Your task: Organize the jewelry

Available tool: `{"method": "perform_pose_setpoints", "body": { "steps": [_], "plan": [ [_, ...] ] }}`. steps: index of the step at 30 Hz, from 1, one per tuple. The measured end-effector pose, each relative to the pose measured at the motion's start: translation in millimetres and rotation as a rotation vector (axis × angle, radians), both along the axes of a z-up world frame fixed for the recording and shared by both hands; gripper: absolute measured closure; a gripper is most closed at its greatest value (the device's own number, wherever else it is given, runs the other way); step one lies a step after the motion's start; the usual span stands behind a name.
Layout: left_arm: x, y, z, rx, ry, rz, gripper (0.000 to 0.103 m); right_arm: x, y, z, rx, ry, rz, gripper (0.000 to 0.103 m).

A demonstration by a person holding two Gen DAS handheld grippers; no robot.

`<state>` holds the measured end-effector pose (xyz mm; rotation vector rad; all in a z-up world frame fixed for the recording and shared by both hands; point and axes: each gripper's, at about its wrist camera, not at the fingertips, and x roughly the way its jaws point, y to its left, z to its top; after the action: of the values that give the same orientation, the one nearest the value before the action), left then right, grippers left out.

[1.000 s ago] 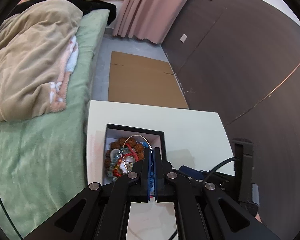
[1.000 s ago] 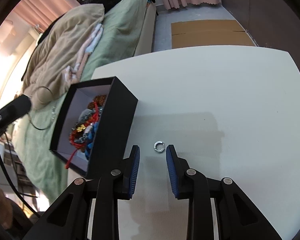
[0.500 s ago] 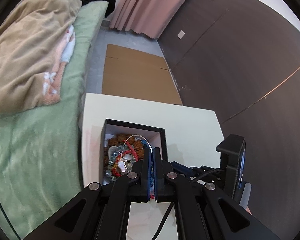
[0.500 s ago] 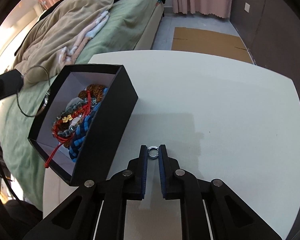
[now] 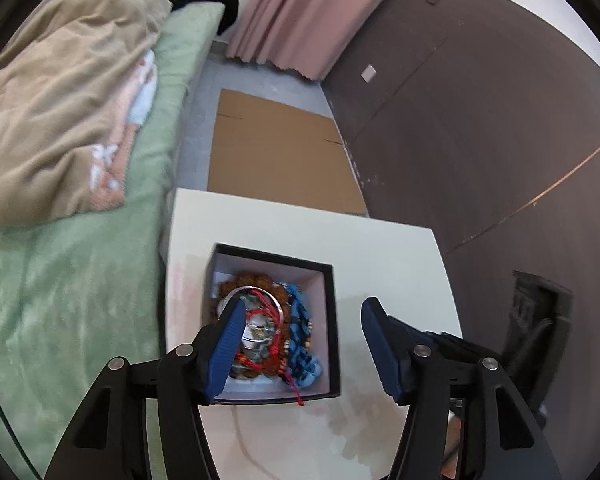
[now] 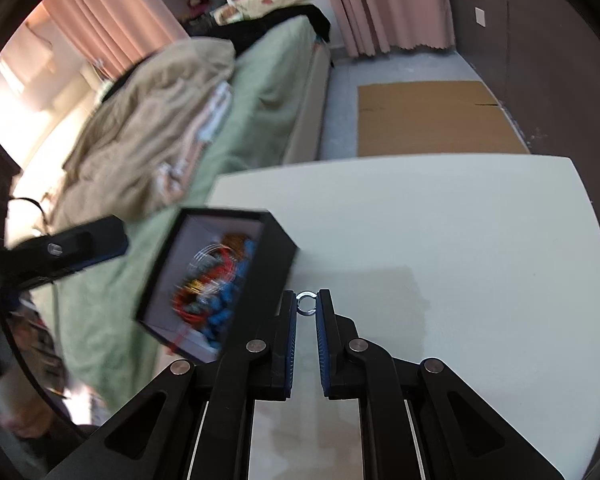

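A black jewelry box (image 5: 332, 320) with a white inside stands on the white table (image 5: 380, 248). It holds a silver bangle (image 5: 274, 304), red cord, brown beads and a blue braided bracelet (image 5: 300, 340). My left gripper (image 5: 300, 320) is open and empty above the box. In the right wrist view my right gripper (image 6: 307, 304) is shut on a small silver ring (image 6: 307, 303), held above the table just right of the box (image 6: 276, 264). The left gripper's finger (image 6: 72, 248) shows at the left there.
A bed with a green sheet (image 5: 60, 300) and a beige blanket (image 5: 60, 100) runs along the table's left side. Flat cardboard (image 5: 280, 152) lies on the floor beyond the table. A dark wall (image 5: 500, 120) stands at the right.
My left gripper has opened and let the silver bangle fall into the box. My right gripper closed on the small ring and lifted it off the table beside the box.
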<state>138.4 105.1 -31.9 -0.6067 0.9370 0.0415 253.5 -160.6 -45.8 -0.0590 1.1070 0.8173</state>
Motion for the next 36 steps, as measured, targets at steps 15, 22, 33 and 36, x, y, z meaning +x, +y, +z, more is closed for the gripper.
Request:
{"method": "perform_pose_setpoints", "body": {
  "steps": [15, 22, 33, 36],
  "plan": [
    [-15.2, 29.0, 5.7, 0.03, -0.001, 0.078, 0.042, -20.8, 24.0, 29.0, 0.16, 0.02, 0.069, 0.047],
    [-19.3, 16.3, 18.0, 0.055, -0.025, 0.047, 0.026, -22.3, -0.9, 46.6, 0.164, 0.004, 0.022, 0.045],
    [-32.3, -22.6, 42.5, 0.152, -0.052, 0.0, 0.009, -30.8, -40.0, 63.9, 0.074, -0.038, -0.059, 0.035],
    [-39.7, -35.3, 51.5, 0.183, -0.069, -0.017, 0.008, -34.4, -52.8, 68.7, 0.072, -0.044, -0.083, 0.021]
  ]
}}
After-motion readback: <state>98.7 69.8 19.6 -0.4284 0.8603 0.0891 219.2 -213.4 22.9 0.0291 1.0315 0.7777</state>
